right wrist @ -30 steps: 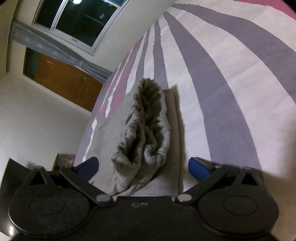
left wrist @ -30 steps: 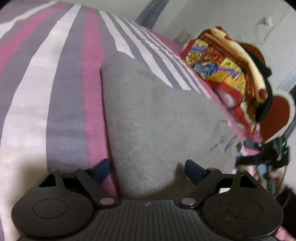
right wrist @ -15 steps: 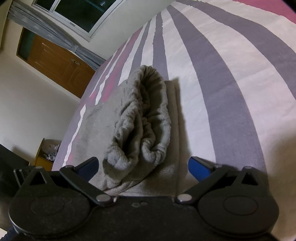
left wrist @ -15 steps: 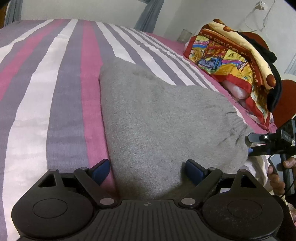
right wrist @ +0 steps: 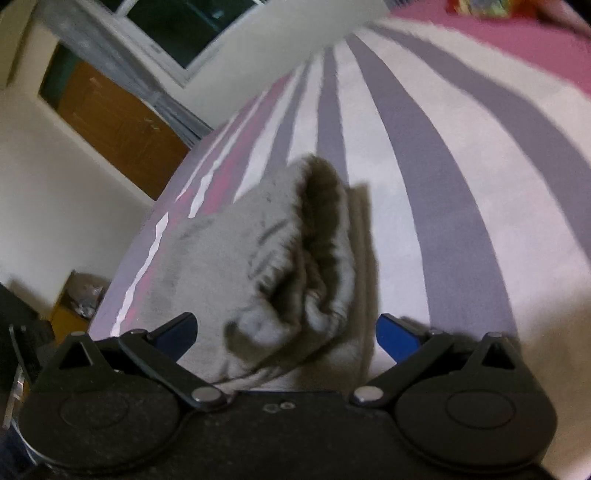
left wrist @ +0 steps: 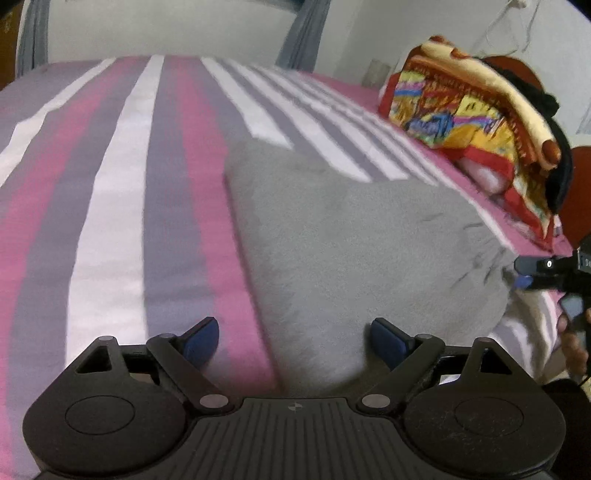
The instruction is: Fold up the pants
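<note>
Left wrist view is showing the grey pants [left wrist: 354, 251] lying folded into a thick bundle on the striped bedsheet [left wrist: 110, 206], and the left gripper [left wrist: 295, 339] is sitting wide apart at the near edge, its blue fingertips [left wrist: 201, 336] straddling the fabric without pinching it. Off to the right, the right gripper [left wrist: 532, 273] is hovering at the gathered waistband end. A colourful blanket pile [left wrist: 472, 122] is resting further back on the bed. Right wrist view is looking straight into the bunched waistband [right wrist: 317, 258], with the right gripper [right wrist: 288, 334] spread open around it, one blue fingertip [right wrist: 399, 338] just beside the cloth. A window [right wrist: 177, 26] and wooden door [right wrist: 114, 125] are showing beyond the bed.
</note>
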Available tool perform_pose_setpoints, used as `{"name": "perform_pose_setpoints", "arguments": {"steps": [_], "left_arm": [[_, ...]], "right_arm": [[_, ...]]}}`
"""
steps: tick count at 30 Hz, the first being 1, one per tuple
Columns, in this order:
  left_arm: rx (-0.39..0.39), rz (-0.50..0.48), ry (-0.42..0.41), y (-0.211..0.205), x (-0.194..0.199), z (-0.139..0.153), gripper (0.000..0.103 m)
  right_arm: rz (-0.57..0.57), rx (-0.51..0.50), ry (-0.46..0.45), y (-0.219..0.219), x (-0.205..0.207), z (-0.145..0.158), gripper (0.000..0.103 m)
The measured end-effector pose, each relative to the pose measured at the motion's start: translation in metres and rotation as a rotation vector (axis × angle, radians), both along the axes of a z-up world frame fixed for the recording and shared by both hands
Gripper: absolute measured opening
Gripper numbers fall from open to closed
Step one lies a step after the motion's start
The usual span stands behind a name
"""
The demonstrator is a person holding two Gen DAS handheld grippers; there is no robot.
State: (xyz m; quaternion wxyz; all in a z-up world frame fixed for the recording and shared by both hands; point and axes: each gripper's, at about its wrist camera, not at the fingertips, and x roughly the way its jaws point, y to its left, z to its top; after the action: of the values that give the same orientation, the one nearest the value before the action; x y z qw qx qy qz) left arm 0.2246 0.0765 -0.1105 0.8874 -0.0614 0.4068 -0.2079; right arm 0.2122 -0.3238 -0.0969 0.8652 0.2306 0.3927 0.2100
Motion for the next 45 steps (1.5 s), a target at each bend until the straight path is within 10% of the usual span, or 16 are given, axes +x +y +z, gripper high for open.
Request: {"name": "perform_pose_setpoints", "arguments": {"steps": [3, 10, 14, 18, 22, 37, 45], "left_arm": [[-0.005, -0.008, 0.025, 0.002, 0.005, -0.006, 0.089], [0.029, 0.058, -0.055, 0.002, 0.034, 0.009, 0.089], [0.035, 0.091, -0.006, -0.001, 0.07, -0.003, 0.091], [0.032, 0.138, -0.051, -0.001, 0.097, 0.005, 0.091], [0.11, 0.162, -0.004, -0.008, 0.128, -0.011, 0.103], [0.24, 0.086, -0.058, -0.043, 0.063, 0.022, 0.103], [-0.232, -0.018, 0.097, 0.0, 0.035, 0.012, 0.103]], "right_arm": [[0.019, -0.128, 0.078, 0.015, 0.013, -0.012, 0.102], [-0.041, -0.195, -0.103, 0.022, 0.029, 0.03, 0.102], [0.012, -0.354, 0.055, 0.036, 0.077, 0.006, 0.102], [-0.032, -0.344, -0.065, 0.036, 0.091, 0.027, 0.102], [-0.015, -0.422, 0.02, 0.044, 0.131, 0.008, 0.102], [-0.021, -0.199, -0.014, 0.015, 0.066, 0.027, 0.102], [0.044, 0.062, 0.046, -0.018, 0.051, 0.024, 0.103]]}}
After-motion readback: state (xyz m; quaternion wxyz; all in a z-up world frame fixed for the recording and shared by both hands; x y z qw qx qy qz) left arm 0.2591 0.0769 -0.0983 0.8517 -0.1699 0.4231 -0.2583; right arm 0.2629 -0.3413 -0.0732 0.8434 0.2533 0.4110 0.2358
